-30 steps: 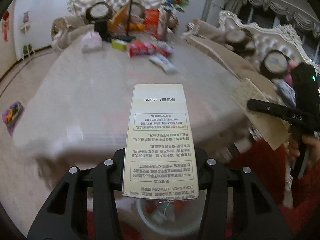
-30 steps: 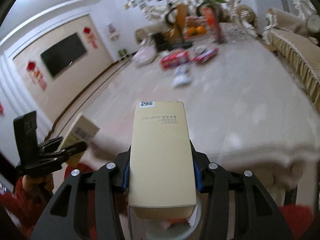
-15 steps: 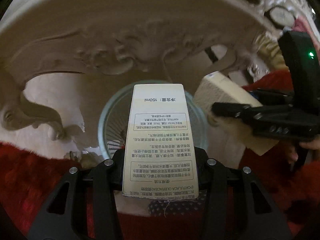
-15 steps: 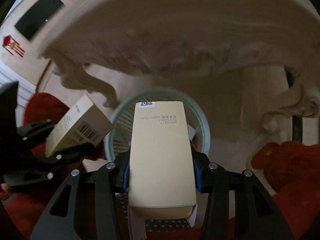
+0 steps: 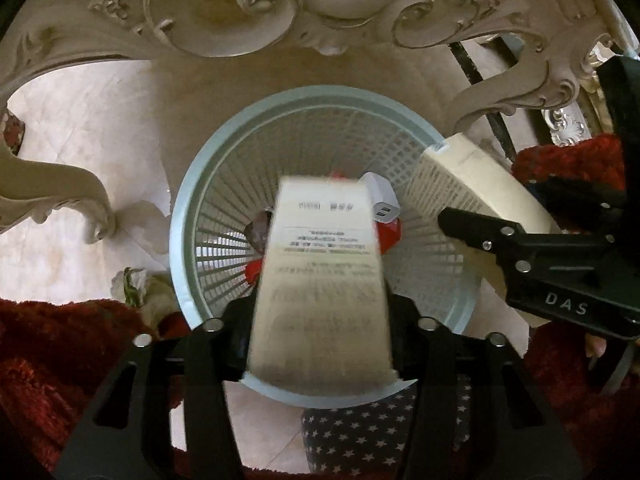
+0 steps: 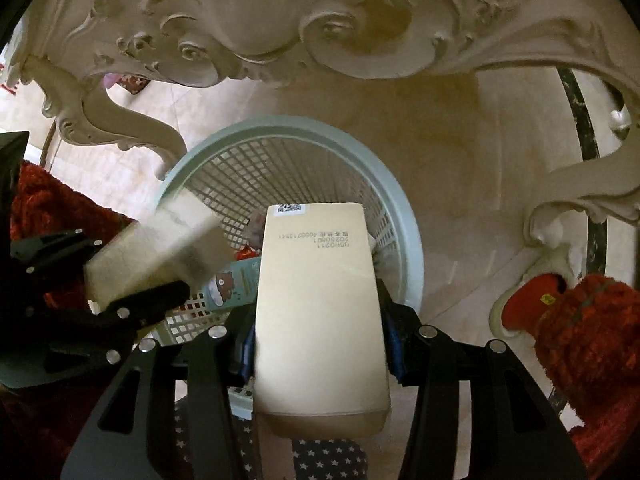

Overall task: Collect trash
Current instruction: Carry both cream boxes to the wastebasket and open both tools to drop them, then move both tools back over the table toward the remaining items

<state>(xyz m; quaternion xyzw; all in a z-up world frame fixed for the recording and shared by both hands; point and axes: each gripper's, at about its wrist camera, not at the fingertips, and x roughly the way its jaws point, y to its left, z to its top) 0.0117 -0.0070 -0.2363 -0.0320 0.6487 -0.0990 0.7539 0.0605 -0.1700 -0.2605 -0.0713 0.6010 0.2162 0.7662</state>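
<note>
Left wrist view: my left gripper (image 5: 320, 320) is positioned above the pale green mesh wastebasket (image 5: 188, 216). The printed carton (image 5: 320, 280) sits between its jaws and appears motion-blurred; I cannot tell whether the jaws are clamped on it or have parted. The carton's far end projects over the basket opening. Inside the basket lie red wrappers (image 5: 390, 232) and a small white box (image 5: 382, 200). My right gripper (image 5: 520, 240) enters from the right, with the second carton (image 5: 472, 184) tilted over the basket rim.

Right wrist view: the right gripper (image 6: 318, 344) has its jaws clamped on the plain beige carton (image 6: 316, 300), blue pads pressed against both long sides. The carton bears a small code label and a stamped number at its far end, which overhangs the wastebasket (image 6: 412, 240). A teal tube with a bear print (image 6: 236, 280) lies against the basket's inner wall. The left gripper (image 6: 120, 280) appears at left with its blurred carton (image 6: 160, 248) angled toward the basket.

The basket stands on the tiled floor (image 6: 460, 152) below the carved cream worktop apron (image 6: 320, 20). A star-patterned cloth (image 5: 352, 432) shows at the near edge.
</note>
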